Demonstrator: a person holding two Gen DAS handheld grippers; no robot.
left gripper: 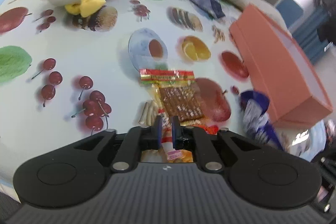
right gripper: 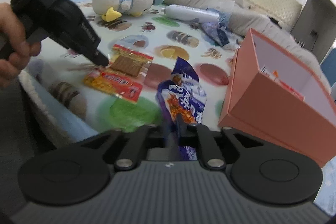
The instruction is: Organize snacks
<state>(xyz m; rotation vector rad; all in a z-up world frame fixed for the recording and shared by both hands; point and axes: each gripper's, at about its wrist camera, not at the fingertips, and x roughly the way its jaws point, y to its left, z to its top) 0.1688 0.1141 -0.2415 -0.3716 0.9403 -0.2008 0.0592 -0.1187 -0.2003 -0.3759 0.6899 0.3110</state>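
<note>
At the left, a hand is seen on the left gripper, whose jaws are drawn nearly together and clamped on the end of a red packet. A biscuit packet is carried with it, just above the printed cloth, though whether that second packet is pinched or merely stuck to the first cannot be made out. It is judged that the biscuit packet could be dropped if only its neighbour is gripped. In the middle, a purple bag is seen standing up between the jaws of the right gripper. Those jaws are smeared by blur, so it cannot be told whether the bag is pressed or loose. If it is loose, it could slide out short of the box, which lies open on the cloth at the right, well apart from the packets and just beside the bag. The box could also be knocked by either load, since its near wall is raised in the way. A few packets are glimpsed inside it, but most of its floor is hidden by that wall. Both bags' lower ends are covered by the gripper bodies, and the print on all wrappers is too blurred to be read.
</note>
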